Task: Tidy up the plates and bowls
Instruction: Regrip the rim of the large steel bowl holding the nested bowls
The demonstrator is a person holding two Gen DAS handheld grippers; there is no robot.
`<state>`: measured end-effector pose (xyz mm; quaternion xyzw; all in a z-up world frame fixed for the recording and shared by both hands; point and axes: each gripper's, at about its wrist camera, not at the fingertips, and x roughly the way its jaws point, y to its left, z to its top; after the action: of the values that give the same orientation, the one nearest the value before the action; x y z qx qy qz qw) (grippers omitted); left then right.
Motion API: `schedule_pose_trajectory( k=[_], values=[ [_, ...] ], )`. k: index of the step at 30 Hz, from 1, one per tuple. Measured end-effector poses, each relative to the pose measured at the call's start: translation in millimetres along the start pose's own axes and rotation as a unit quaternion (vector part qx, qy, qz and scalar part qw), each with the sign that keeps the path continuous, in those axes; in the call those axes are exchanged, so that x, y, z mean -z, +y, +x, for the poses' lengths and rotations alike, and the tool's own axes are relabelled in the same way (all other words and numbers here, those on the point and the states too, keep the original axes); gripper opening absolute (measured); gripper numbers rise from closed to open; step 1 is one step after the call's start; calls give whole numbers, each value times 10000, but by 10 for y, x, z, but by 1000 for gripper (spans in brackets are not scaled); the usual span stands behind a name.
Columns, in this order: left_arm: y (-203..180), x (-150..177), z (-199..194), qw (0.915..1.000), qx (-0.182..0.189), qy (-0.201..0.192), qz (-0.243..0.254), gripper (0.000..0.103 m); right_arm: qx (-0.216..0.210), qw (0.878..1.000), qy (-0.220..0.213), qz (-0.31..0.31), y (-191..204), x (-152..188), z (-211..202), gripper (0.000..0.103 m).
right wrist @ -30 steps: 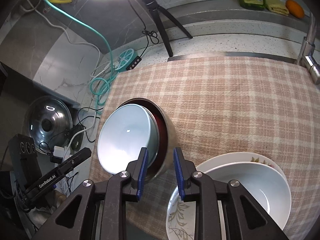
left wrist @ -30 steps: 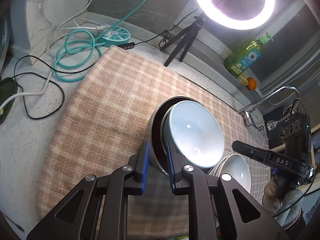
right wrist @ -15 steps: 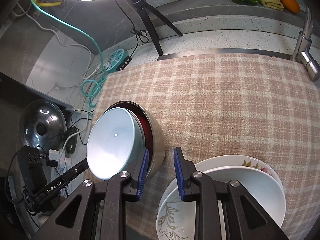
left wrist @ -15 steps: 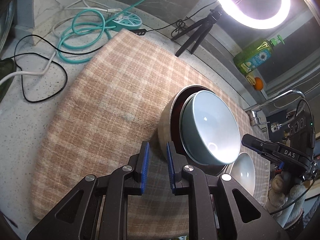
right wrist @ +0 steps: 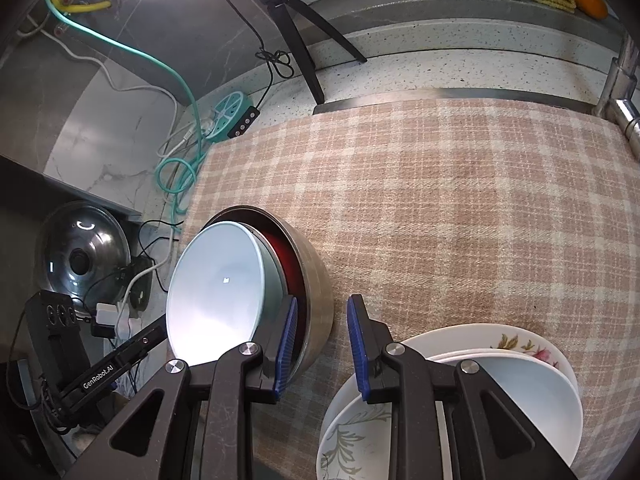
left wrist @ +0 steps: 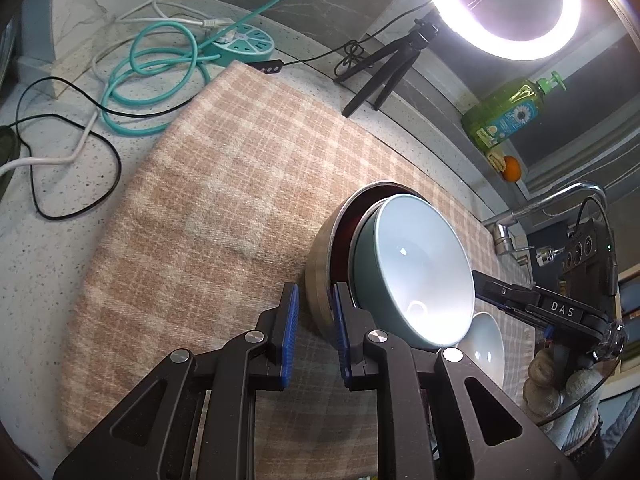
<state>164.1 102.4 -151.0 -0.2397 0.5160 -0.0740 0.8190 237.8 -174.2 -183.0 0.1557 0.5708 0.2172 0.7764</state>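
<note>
A steel bowl [left wrist: 318, 280] [right wrist: 320, 300] holds a dark red bowl [right wrist: 282, 248] and a pale blue bowl [left wrist: 416, 264] [right wrist: 216, 288], nested and tipped on their side over the plaid cloth [right wrist: 440, 200]. My left gripper [left wrist: 314, 320] is shut on the steel bowl's wall, one pad outside and one inside. On the opposite side, my right gripper [right wrist: 320, 340] is shut on the same rim. A white bowl [right wrist: 520, 400] [left wrist: 486, 344] rests on a flowered plate [right wrist: 520, 340] stacked over a leaf-patterned plate [right wrist: 352, 432] at the cloth's near edge, just right of my right gripper.
A ring light on a tripod [right wrist: 296, 32] stands at the back. A teal power strip [left wrist: 244, 42] and loose cables lie left of the cloth, and a glass pot lid [right wrist: 80, 248] sits further left. A faucet [right wrist: 620, 92], green soap bottle [left wrist: 504, 116] and orange [left wrist: 512, 168] are at the right.
The nested bowls and both grippers have drifted slightly across the cloth together. Both grips are unchanged.
</note>
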Motion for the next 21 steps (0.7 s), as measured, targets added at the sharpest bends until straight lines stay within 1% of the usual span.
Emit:
schedule_pose_trajectory(
  k=[8,12,21],
  values=[
    [-69,-37,78,9999,-98,36,128,16,24,10000,41,-24,10,-23,54,23],
    [-100,-53,128,9996,-164,75,214,16,18,10000,91,-25,14,-33,93,20],
    [-107,-85,239,9993,-219,179,252,15,34,9998,189,-39,27,-52,202,17]
  ],
)
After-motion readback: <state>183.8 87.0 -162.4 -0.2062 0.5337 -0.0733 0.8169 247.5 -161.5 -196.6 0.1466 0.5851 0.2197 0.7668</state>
